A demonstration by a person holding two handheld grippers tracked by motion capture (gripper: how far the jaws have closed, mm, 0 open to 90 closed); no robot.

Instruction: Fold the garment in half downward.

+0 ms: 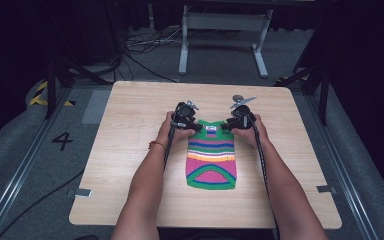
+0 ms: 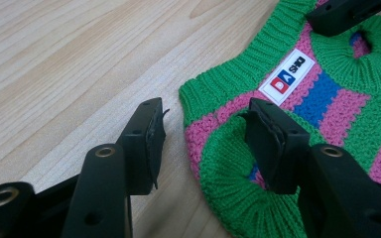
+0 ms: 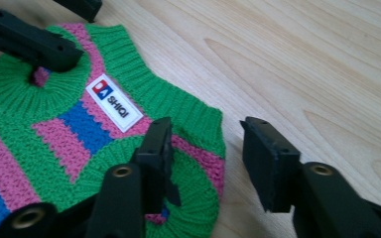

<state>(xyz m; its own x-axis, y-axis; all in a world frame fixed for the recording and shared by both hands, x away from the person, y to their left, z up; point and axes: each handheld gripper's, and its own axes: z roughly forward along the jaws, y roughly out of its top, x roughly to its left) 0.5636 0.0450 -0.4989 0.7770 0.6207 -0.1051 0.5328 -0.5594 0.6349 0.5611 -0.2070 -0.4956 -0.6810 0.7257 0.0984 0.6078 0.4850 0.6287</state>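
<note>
A small knitted vest (image 1: 211, 161) in green, pink and blue stripes lies flat at the middle of the wooden table (image 1: 130, 150), neck end away from the person. It carries a white label (image 2: 286, 75) (image 3: 114, 101) below the collar. My left gripper (image 1: 196, 126) (image 2: 206, 114) is open and straddles the vest's left shoulder corner, one jaw over bare wood and the other over the green armhole rib. My right gripper (image 1: 226, 125) (image 3: 206, 130) is open and straddles the right shoulder corner the same way. Each gripper view also catches the other gripper's jaw at the far armhole.
Bare wood lies on both sides of the vest and toward the table's far edge. Beyond the table, a white metal frame (image 1: 225, 30) and loose cables (image 1: 140, 50) sit on the grey floor. Dark stands flank the table.
</note>
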